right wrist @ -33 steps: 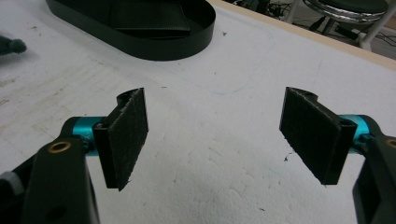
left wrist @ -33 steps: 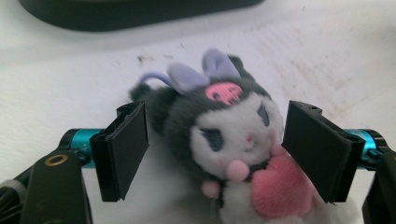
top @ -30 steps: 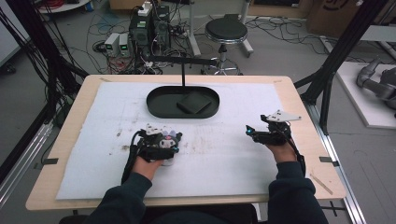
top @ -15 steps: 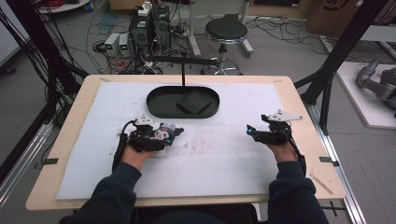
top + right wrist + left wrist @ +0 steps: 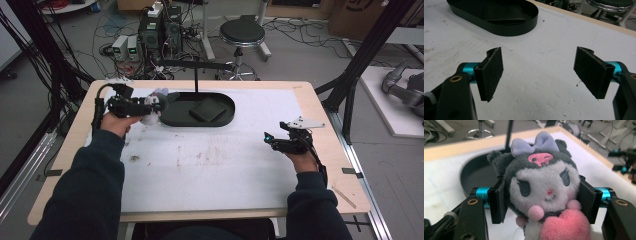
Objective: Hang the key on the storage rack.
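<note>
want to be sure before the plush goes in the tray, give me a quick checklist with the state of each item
1. Left gripper shut on the grey and white plush doll with lilac bow and pink heart, pads on both sides of its head: ok.
2. Plush lifted off the white foam mat, beside the left end of the black oval tray: ok.
3. Room in the tray: a flat black square pad lies right of centre, left end looks free: ok.
4. Black post rising behind the tray, close to the path: cannot tell.
5. Right gripper open, nothing between its jaws, well away from the tray: ok.
</note>
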Motion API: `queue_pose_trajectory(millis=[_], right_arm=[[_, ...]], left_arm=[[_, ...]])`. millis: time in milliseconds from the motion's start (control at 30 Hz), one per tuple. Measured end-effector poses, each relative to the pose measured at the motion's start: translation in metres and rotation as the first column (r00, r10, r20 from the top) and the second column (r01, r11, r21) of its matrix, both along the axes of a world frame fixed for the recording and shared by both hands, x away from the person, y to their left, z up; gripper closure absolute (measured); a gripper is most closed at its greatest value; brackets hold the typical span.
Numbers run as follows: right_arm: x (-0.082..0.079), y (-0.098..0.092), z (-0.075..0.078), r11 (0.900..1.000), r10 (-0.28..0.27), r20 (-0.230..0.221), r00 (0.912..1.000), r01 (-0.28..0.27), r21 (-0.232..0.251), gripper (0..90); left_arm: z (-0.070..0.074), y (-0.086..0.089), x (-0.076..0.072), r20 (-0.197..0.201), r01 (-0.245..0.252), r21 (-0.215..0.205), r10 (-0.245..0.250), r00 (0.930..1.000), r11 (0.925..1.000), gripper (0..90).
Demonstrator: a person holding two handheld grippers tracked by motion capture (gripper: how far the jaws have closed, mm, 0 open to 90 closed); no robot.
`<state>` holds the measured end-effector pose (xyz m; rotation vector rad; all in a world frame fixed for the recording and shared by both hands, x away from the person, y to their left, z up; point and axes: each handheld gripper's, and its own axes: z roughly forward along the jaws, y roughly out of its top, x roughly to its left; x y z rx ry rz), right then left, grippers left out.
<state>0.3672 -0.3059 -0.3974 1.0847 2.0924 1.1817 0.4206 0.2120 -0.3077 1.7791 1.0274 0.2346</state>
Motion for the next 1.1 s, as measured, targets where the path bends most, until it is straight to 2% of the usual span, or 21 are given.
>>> queue_pose_trajectory(millis=[167,233,467,633,733,800,833,900,1000,1100], right_arm=[[0.000,-0.002,0.001,1.000,-0.001,0.001,1.0000,0.001,0.010,24.1],[0.000,-0.003,0.001,1.000,-0.003,0.001,1.0000,0.003,0.020,24.2],[0.001,-0.005,0.002,0.999,-0.003,0.004,1.0000,0.003,0.034,24.1],[0.001,-0.006,0.002,0.999,0.000,0.003,1.0000,0.000,0.042,24.1],[0.001,-0.006,0.002,0.999,0.002,0.003,1.0000,-0.002,0.044,24.1],[0.000,-0.006,0.002,0.999,0.000,0.001,1.0000,0.000,0.042,24.1],[0.000,-0.007,0.002,0.999,0.000,0.001,1.0000,0.000,0.043,24.1],[-0.001,-0.007,0.003,0.999,-0.004,0.000,1.0000,0.004,0.047,24.1],[-0.002,-0.008,0.003,0.999,-0.006,0.000,1.0000,0.006,0.050,24.2],[-0.003,-0.009,0.002,0.999,-0.007,0.001,1.0000,0.007,0.047,24.1]], left_arm=[[0.020,0.008,0.023,0.019,-0.036,0.008,0.036,0.9992,0.9993,36.0],[0.025,0.007,0.032,0.025,-0.051,0.023,0.050,0.9984,0.9984,36.0],[0.030,-0.001,0.061,0.028,-0.094,0.028,0.093,0.9953,0.9952,36.0],[0.032,-0.005,0.076,0.044,-0.113,-0.008,0.113,0.9926,0.9936,36.0],[0.032,-0.007,0.085,0.049,-0.131,-0.012,0.132,0.9901,0.9913,36.0],[0.033,-0.006,0.090,0.053,-0.142,-0.029,0.144,0.9882,0.9894,36.0],[0.034,-0.005,0.093,0.061,-0.152,-0.051,0.155,0.9860,0.9870,36.0],[0.034,-0.003,0.095,0.063,-0.173,-0.078,0.178,0.9821,0.9819,36.0],[0.025,0.001,0.095,0.057,-0.196,-0.039,0.198,0.9786,0.9799,36.0],[0.010,0.009,0.092,0.038,-0.225,-0.035,0.226,0.9733,0.9738,36.0]])
